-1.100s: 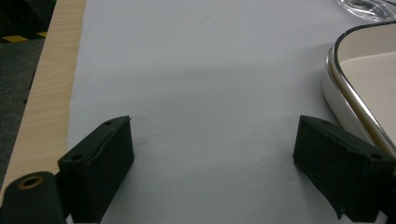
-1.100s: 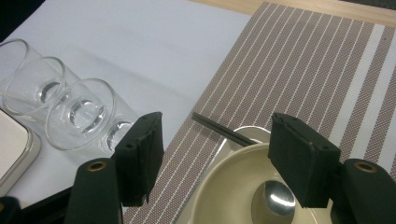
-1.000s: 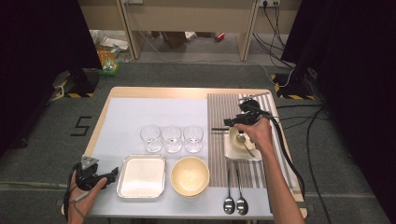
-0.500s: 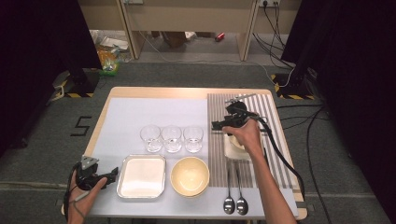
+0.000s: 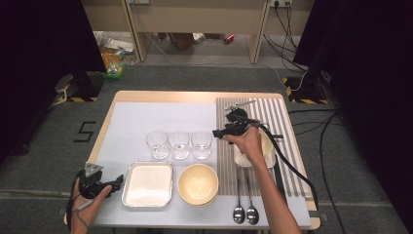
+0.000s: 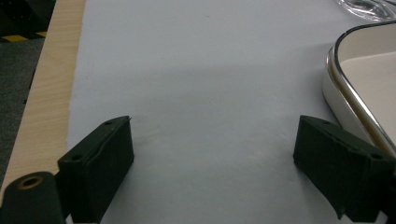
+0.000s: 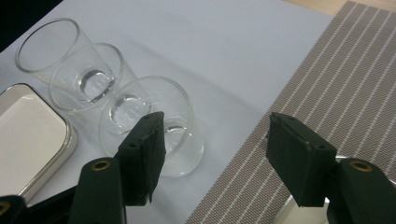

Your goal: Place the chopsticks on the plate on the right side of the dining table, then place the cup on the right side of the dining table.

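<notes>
The left gripper [image 5: 118, 183] rests low at the table's near-left corner, jaws wide apart and empty, just beside the metal tray [image 5: 147, 184]. The right gripper [image 5: 217, 133], jaws spread and holding nothing, hovers just right of the nearest glass [image 5: 201, 145].

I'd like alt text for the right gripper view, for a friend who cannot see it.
Seen from just behind it, an open black claw hovers over a table, aimed at the nearest of three empty clear glasses standing in a row on a pale mat. A brown striped placemat lies to the right, and the corner of a metal tray shows at the left.
</notes>
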`<state>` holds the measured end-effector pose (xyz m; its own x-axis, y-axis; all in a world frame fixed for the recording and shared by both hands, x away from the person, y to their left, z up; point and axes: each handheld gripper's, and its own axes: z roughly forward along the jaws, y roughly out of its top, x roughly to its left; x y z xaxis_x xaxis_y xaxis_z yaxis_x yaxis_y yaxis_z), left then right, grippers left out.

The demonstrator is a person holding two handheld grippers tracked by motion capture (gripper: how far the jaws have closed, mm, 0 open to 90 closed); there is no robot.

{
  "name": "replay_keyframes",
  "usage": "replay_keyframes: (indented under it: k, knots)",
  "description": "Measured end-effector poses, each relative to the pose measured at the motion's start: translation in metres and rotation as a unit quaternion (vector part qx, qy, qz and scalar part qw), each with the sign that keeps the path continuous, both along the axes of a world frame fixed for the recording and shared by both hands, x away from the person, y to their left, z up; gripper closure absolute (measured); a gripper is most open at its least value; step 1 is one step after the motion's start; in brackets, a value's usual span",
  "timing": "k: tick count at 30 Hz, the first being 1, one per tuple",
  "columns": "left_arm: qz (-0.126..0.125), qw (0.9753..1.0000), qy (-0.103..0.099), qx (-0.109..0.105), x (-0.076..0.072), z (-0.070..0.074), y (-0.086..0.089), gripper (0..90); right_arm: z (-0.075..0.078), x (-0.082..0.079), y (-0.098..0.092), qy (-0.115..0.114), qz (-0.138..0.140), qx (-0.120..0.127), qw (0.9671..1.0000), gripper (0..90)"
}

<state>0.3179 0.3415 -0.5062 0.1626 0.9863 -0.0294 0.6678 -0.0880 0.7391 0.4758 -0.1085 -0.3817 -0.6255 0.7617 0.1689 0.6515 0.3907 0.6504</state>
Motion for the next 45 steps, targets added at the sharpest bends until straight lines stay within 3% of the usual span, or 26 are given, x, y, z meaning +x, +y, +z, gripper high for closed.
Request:
replay_keyframes:
  k: [12,24,45]
  knots:
    - [0.000,1.0000,0.000,0.000,0.000,0.000,0.000,10.9,-0.007,0.005,0.021,0.004,0.013,-0.006,0.9999,39.7]
    - [0.000,1.0000,0.000,0.000,0.000,0.000,0.000,10.9,-0.015,0.008,0.029,0.010,0.019,-0.007,0.9997,42.0]
    - [0.000,1.0000,-0.001,0.000,0.000,0.000,0.000,11.0,-0.037,0.016,0.037,0.027,0.030,-0.041,0.9984,62.9]
